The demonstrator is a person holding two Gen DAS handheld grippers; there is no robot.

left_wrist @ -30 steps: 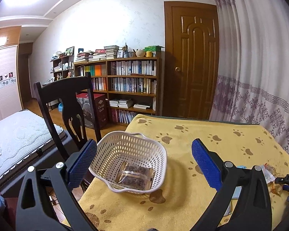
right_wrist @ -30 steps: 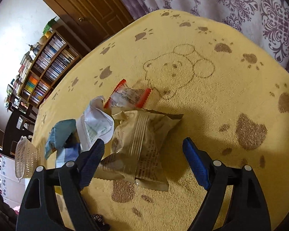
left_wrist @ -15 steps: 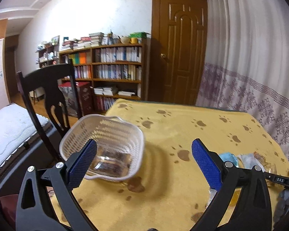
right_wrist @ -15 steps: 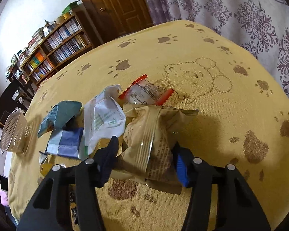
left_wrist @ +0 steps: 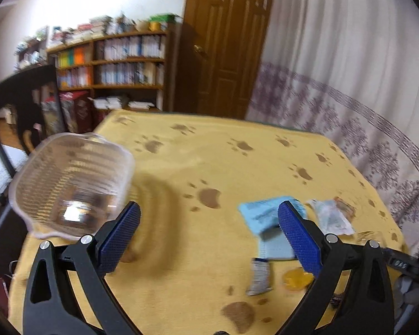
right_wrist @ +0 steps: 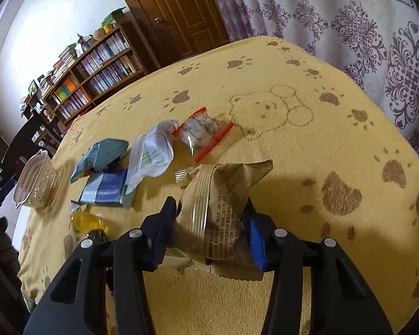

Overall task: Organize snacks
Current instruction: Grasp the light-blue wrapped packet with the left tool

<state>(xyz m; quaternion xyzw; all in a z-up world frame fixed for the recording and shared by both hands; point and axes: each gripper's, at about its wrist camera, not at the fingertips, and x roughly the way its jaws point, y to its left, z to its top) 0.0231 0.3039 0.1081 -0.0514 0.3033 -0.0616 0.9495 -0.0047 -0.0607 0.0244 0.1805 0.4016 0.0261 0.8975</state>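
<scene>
Big yellow paw-print tablecloth point(right_wrist: 307, 145) fills both views, and over at nine o'clock near its edge sits the white basket point(right_wrist: 35, 182), the likely home for these snacks; the left view's too blurred to tell what's already inside.

Between basket and right gripper there's the loose pile: a teal packet point(right_wrist: 103, 153), a blue box point(right_wrist: 106, 188), a white wrapper point(right_wrist: 150, 153), a red-edged clear packet point(right_wrist: 202, 134) at twelve o'clock, and a yellow sweet point(right_wrist: 88, 222) down at nine.

Now the action. The right gripper point(right_wrist: 209, 231) has its fingers squeezed in on the tan snack bag point(right_wrist: 218, 203), one pad on each side of its lower half, top flaring out toward twelve. I'd judge it light, crinkly, air-puffed and a bit slick, with crushable contents, so a mid-body pinch like this looks right, firm but not hard.

The left gripper point(left_wrist: 209, 234) has its fingers spread wide on nothing, the basket off its left pad at ten o'clock, the teal packet just behind its right pad.
</scene>
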